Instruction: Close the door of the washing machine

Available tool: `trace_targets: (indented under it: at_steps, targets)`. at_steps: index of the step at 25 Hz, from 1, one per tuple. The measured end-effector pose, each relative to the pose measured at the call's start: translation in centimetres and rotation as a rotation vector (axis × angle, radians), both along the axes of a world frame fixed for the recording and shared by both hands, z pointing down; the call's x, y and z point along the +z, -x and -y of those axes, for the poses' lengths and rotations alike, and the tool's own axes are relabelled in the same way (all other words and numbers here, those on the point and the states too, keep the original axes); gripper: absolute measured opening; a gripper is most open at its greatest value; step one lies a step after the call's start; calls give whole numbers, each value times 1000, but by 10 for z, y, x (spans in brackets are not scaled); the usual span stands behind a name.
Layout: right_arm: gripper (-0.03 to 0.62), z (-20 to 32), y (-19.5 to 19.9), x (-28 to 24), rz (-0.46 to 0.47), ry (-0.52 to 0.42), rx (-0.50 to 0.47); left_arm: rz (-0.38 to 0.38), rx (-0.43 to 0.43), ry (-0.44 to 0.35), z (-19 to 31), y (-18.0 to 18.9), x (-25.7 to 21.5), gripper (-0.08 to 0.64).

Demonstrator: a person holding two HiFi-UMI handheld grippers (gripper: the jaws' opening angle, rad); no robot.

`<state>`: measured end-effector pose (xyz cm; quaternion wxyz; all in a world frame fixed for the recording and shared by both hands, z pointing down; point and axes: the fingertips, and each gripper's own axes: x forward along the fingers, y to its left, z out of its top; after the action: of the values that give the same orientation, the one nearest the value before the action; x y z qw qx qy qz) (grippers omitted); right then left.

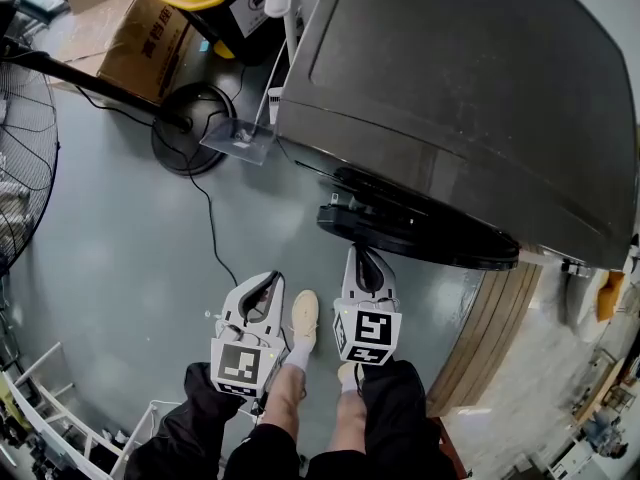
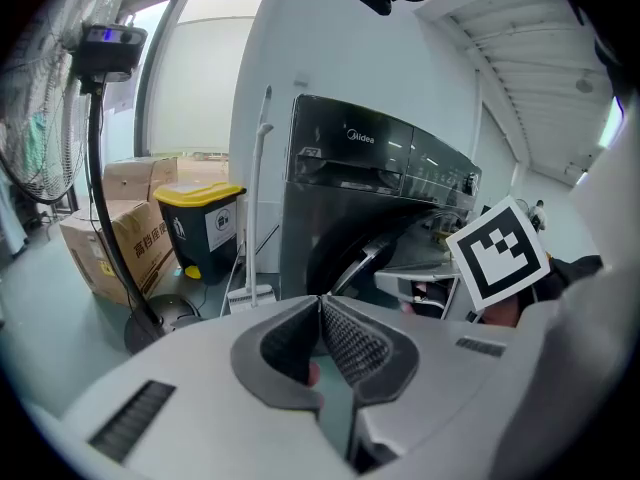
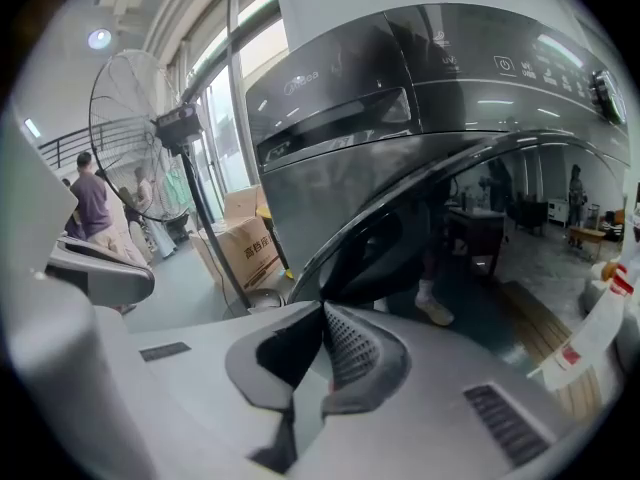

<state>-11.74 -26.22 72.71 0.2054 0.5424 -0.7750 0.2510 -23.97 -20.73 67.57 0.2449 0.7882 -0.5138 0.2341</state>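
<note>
Two grippers are riding in my hands, both with jaws pressed together on nothing. My left gripper (image 1: 270, 283) is hovering over the grey floor (image 1: 130, 248). My right gripper (image 1: 358, 256) is pointing at the round black door (image 1: 420, 236), close under its rim, and I cannot tell whether it is touching. That door is hanging ajar from the front of the dark washing machine (image 1: 450, 88).
</note>
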Motion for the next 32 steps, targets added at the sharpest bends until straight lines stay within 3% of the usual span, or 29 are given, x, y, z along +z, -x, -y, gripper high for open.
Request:
trace_targets:
  at_steps: [19,32]
  targets:
    - [18,28,5,2,-1,3,34,-2,12,4,20,11,-1,29]
    - [17,41,12,3,-34,11,-4,-10,17,14,32,16,5,29]
